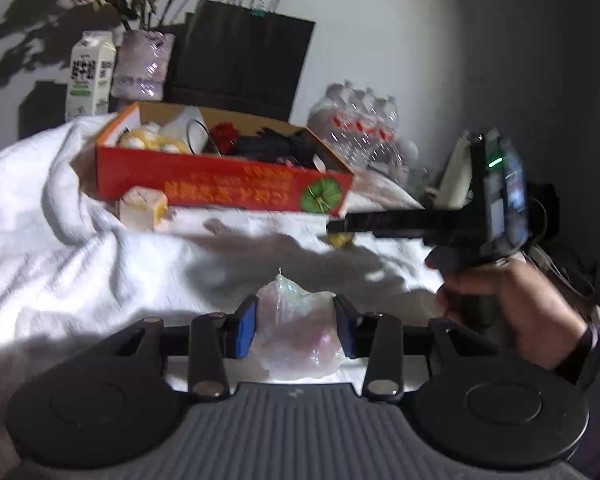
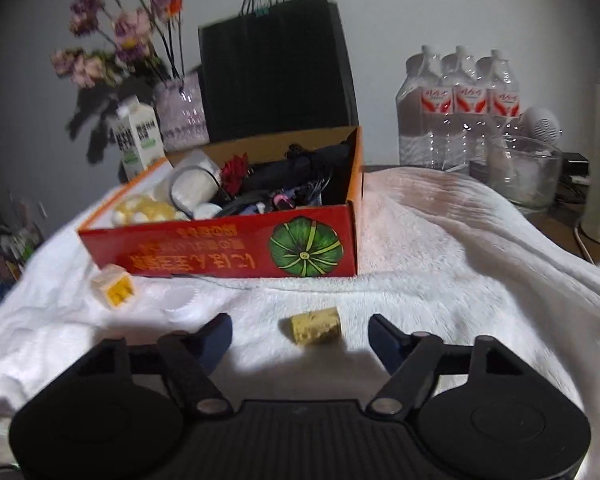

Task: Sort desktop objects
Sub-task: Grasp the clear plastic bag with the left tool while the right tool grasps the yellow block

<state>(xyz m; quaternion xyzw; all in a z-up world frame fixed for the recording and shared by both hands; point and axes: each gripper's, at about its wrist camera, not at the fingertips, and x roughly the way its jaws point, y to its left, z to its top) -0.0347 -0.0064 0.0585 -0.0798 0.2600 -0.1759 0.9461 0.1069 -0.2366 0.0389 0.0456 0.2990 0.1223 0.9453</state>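
White blanket (image 2: 440,280), left gripper (image 1: 296,320) pinching plastic wrapper (image 1: 296,336), angled down

a home: vase of flowers (image 2: 128,40), milk carton (image 2: 138,138), bottled water (image 2: 456,100) by the wall.

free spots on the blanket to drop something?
Bare white blanket right of the red box, up to the glass bowl. Also its near-left folds, left of the left gripper. Crowded: inside the box, and before it by the yellow cube and cork.
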